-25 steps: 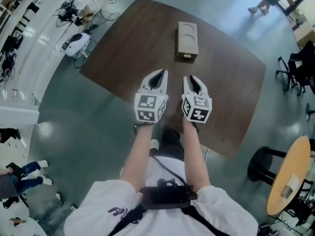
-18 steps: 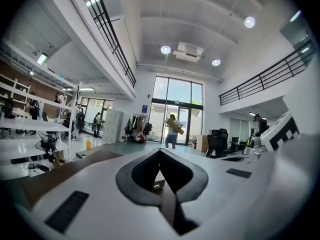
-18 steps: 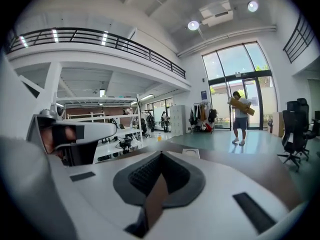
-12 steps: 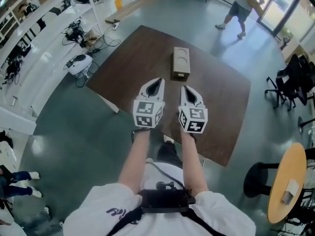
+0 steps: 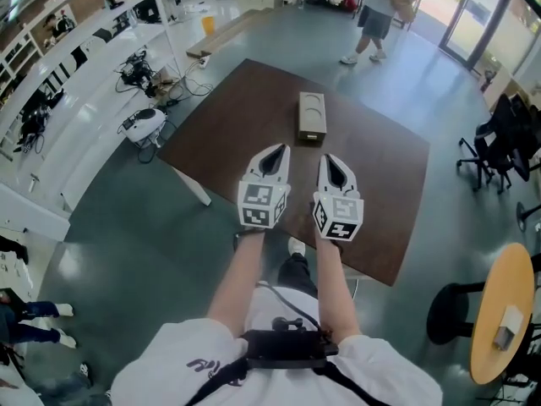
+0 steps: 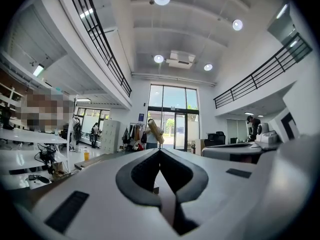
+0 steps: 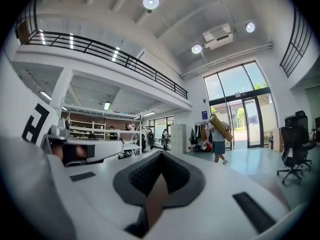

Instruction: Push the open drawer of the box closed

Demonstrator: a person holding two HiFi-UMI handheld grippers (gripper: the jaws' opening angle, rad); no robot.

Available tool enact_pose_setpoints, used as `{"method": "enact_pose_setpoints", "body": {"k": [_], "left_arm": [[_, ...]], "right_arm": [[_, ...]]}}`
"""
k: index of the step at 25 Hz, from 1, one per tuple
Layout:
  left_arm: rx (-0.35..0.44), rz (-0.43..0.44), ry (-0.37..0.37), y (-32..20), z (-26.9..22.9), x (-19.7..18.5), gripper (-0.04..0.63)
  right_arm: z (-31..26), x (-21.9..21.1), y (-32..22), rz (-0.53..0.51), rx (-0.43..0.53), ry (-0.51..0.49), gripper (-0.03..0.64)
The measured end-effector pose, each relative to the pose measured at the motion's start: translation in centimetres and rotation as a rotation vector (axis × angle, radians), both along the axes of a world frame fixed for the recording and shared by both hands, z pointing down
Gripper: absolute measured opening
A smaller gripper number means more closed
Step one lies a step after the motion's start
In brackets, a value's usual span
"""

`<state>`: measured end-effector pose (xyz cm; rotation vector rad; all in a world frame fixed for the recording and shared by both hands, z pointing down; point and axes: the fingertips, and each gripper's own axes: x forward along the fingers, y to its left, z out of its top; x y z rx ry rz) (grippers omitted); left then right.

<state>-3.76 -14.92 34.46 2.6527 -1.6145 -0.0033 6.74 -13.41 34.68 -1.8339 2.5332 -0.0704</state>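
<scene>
A tan box (image 5: 311, 114) lies on the dark brown table (image 5: 380, 176), its long side pointing away from me. Its drawer (image 5: 313, 137) sticks out slightly at the near end. My left gripper (image 5: 276, 150) and right gripper (image 5: 330, 160) hover side by side over the table's near part, short of the box and apart from it. Both point toward the box. In the left gripper view the left gripper (image 6: 159, 152) is shut with nothing in it. In the right gripper view the right gripper (image 7: 161, 154) is also shut and holds nothing.
The table's near edge runs just below my grippers. A white device (image 5: 144, 125) with cables lies on the floor to the left. Office chairs (image 5: 507, 142), a black stool (image 5: 452, 311) and a round wooden table (image 5: 505, 320) stand to the right. A person (image 5: 372, 15) walks at the far end.
The head view has shifted, so the table and box sit a little differently in it. Both grippers stay side by side before the box. The far person has walked leftward.
</scene>
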Motion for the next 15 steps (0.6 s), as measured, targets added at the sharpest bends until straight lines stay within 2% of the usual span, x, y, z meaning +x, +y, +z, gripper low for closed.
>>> {"method": "enact_pose_setpoints", "body": {"k": [2, 6, 7, 11, 15], "left_arm": [[0.006, -0.008, -0.008, 0.6, 0.2, 1.0, 0.011], [0.012, -0.002, 0.009, 3.3, -6.5, 0.3, 0.011], [0.013, -0.003, 0.009, 3.7, -6.9, 0.3, 0.011], [0.02, -0.023, -0.015, 3.9, -0.5, 2.7, 0.011], [0.028, -0.032, -0.031, 3.1, 2.5, 5.5, 0.011]], "right_arm": [[0.4, 1.0, 0.4, -0.006, 0.0, -0.008, 0.006], [-6.5, 0.2, 3.0, -0.001, -0.003, 0.01, 0.006], [-6.9, 0.1, 3.5, -0.001, -0.001, 0.012, 0.006], [-0.1, 2.6, 3.5, -0.018, 0.002, -0.008, 0.006], [3.1, 5.7, 2.3, -0.025, -0.001, -0.02, 0.006]]}}
